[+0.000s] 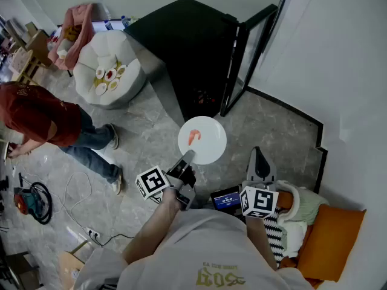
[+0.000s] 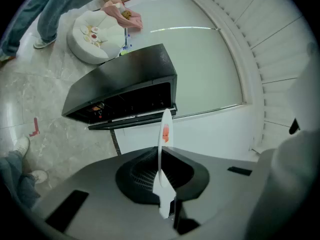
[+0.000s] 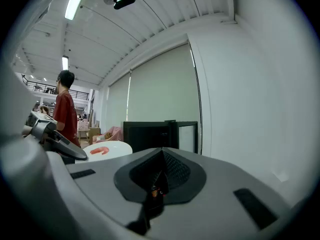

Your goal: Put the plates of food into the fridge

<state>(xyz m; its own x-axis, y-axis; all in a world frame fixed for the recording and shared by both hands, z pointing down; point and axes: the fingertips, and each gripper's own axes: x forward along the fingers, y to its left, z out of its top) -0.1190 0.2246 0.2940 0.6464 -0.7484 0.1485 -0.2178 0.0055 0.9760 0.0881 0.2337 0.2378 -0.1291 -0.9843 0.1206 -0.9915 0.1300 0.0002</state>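
Note:
A white plate (image 1: 205, 142) carrying one pink shrimp (image 1: 193, 136) hangs level above the floor, just in front of the black fridge (image 1: 187, 47). My left gripper (image 1: 184, 162) is shut on the plate's near rim. In the left gripper view the plate (image 2: 163, 144) shows edge-on between the jaws of that gripper (image 2: 161, 184), with the fridge's open front (image 2: 130, 101) beyond. The fridge door (image 1: 251, 53) stands open to the right. My right gripper (image 1: 260, 161) is shut on nothing, to the right of the plate; its own view shows its jaws (image 3: 159, 178) closed and the plate (image 3: 107, 150) at left.
A round white table (image 1: 130, 80) with several small plates of food stands left of the fridge. A person in a red shirt (image 1: 36, 116) bends over at the far left. Cables and a tool (image 1: 30, 201) lie on the floor. An orange cushion (image 1: 335, 243) is at lower right.

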